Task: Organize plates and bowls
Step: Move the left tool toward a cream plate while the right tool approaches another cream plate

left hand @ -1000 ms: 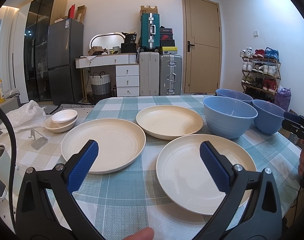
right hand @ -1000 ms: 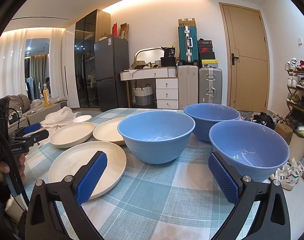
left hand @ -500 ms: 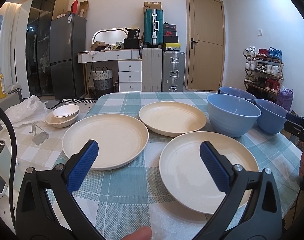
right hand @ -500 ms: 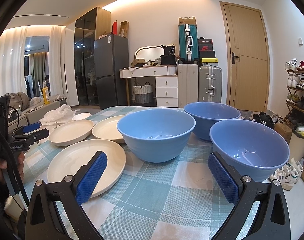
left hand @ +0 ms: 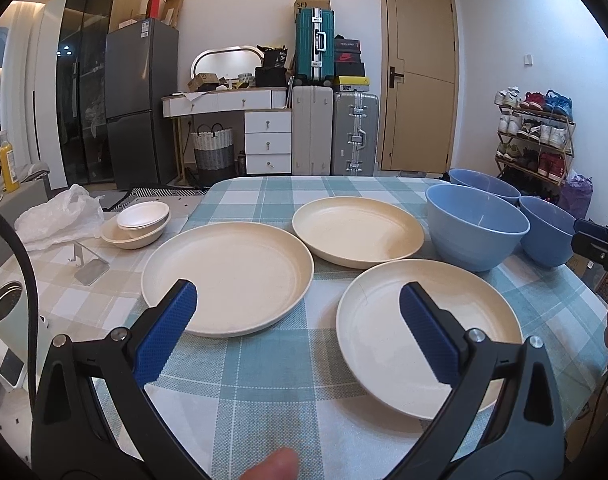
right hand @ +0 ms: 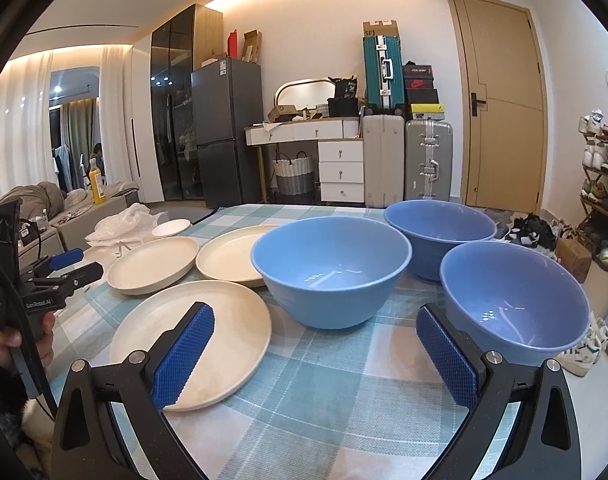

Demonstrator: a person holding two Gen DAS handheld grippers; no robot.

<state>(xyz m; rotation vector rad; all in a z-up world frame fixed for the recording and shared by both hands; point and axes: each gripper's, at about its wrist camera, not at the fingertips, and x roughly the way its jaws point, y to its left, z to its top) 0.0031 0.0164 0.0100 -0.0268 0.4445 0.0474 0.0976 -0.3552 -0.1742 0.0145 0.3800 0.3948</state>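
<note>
Three cream plates lie on the checked tablecloth: a left plate, a far plate and a near right plate. Three blue bowls stand to their right: a front bowl, a back bowl and a right bowl. My left gripper hovers open above the table's near edge, between the left and near right plates. My right gripper is open too, low in front of the front and right bowls. Neither holds anything.
Small cream bowls are stacked at the table's left, beside a white plastic bag, a metal phone stand and a white cup. The right bowl sits close to the table's right edge. Suitcases, drawers and a shoe rack stand behind.
The left wrist view has tilted slightly downward and risen a little over the plates. The right gripper has barely shifted. Plates and bowls have not moved.
</note>
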